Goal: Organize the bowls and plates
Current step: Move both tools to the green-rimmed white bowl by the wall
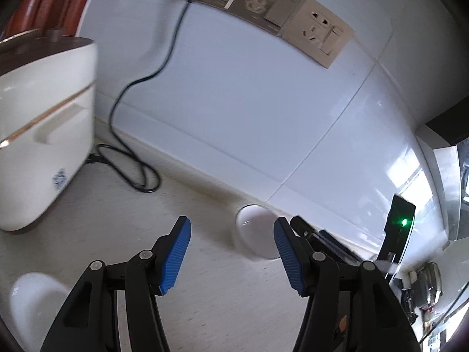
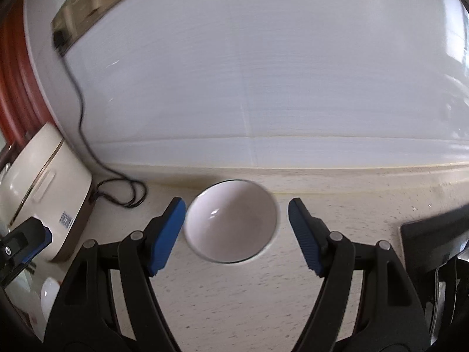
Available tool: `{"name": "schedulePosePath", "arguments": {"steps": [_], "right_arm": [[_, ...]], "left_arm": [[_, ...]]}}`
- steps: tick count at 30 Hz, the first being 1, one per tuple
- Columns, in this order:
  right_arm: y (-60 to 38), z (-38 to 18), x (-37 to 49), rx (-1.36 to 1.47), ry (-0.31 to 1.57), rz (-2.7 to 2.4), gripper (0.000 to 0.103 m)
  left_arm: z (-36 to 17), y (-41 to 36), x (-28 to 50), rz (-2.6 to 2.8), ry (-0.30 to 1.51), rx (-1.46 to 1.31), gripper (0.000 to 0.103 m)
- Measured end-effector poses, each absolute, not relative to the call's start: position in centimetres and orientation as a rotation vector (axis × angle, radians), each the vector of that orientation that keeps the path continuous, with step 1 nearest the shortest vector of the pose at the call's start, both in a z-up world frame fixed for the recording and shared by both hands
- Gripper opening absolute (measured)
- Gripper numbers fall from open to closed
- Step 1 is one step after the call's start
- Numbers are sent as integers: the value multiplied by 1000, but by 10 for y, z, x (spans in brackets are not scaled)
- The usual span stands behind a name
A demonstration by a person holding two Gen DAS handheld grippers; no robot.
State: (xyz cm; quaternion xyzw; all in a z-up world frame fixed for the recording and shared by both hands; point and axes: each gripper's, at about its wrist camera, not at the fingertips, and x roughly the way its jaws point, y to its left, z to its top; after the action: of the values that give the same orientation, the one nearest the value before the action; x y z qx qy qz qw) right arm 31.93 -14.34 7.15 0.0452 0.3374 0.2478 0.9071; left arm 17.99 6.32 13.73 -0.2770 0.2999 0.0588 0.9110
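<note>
A white bowl [image 2: 231,220] stands upright on the pale speckled counter [image 2: 234,299], close to the wall. My right gripper [image 2: 236,215] is open, its blue pads on either side of the bowl and a little nearer the camera, not touching it. The same bowl shows in the left wrist view [image 1: 255,231], ahead and right of centre. My left gripper [image 1: 233,236] is open and empty above the counter [image 1: 222,293]. Another white dish [image 1: 32,302] lies at the lower left there; it also shows in the right wrist view [image 2: 49,293].
A cream rice cooker [image 1: 44,129] stands at the left, its black cord [image 1: 129,170] coiled on the counter and plugged into wall sockets [image 1: 263,3]. A dark device with a green light [image 1: 398,226] and a black appliance [image 2: 433,240] stand at the right.
</note>
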Motion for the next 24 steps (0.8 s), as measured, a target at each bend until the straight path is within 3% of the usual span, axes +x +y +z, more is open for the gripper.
{"name": "schedulePosePath", "arguments": {"steps": [9, 16, 24], "right_arm": [[-162, 48, 342, 201, 737, 480, 75], [-159, 25, 356, 234, 788, 468, 75], [-156, 9, 363, 225, 814, 451, 73]], "left_arm": [[108, 44, 235, 46, 655, -604, 59], [67, 40, 279, 23, 781, -641, 45], [37, 48, 301, 11, 840, -667, 40]]}}
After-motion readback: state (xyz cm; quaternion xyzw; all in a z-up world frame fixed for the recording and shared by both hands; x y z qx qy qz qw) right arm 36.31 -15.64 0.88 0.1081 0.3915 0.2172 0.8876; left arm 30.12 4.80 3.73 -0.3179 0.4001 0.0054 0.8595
